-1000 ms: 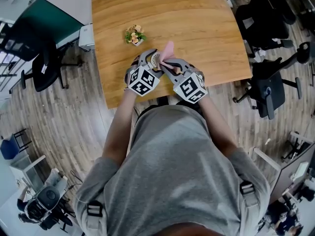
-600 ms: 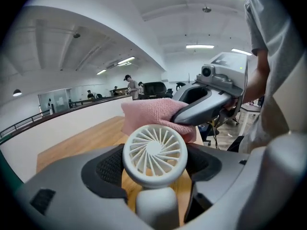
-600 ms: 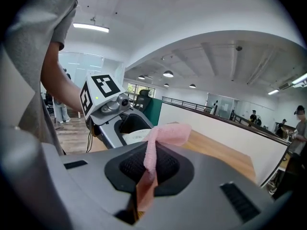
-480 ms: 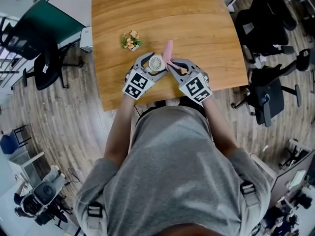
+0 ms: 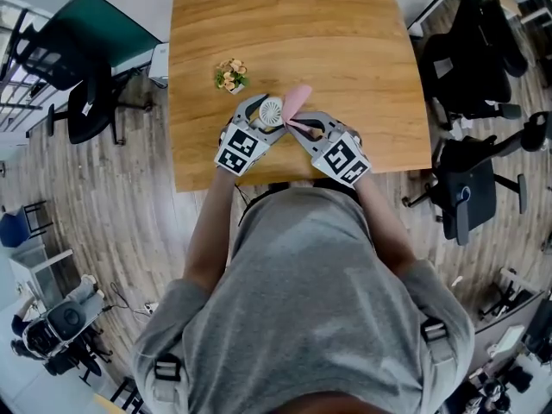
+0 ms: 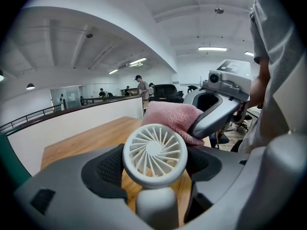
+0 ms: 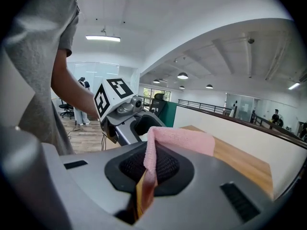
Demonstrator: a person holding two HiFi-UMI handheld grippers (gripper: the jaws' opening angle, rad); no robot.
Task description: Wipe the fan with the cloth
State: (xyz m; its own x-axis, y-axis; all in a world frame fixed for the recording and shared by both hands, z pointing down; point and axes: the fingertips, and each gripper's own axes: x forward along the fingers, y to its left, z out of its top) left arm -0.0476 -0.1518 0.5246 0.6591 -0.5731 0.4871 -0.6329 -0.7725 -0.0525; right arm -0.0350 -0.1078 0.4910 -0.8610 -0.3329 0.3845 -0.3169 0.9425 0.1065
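Since a second ago our cloth (image 5: pixel 298 99) has swung to the right rim of the fan (image 6: pixel 154 151) above the table (image 5: pixel 345 41) near edge; left gripper (image 5: pixel 261 114) clamped on the fan, right gripper (image 5: pixel 298 124) pinching the cloth, we should drag it firmly across its face.

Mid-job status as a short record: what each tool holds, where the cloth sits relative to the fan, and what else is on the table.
left tool: shut on fan
right tool: shut on cloth
fan: small, white, round grille facing the left tool's camera, held above the table
cloth: pink, free end standing up from the jaws, lying against the fan's far upper rim
table: wooden; small potted plant left of both tools, untouched
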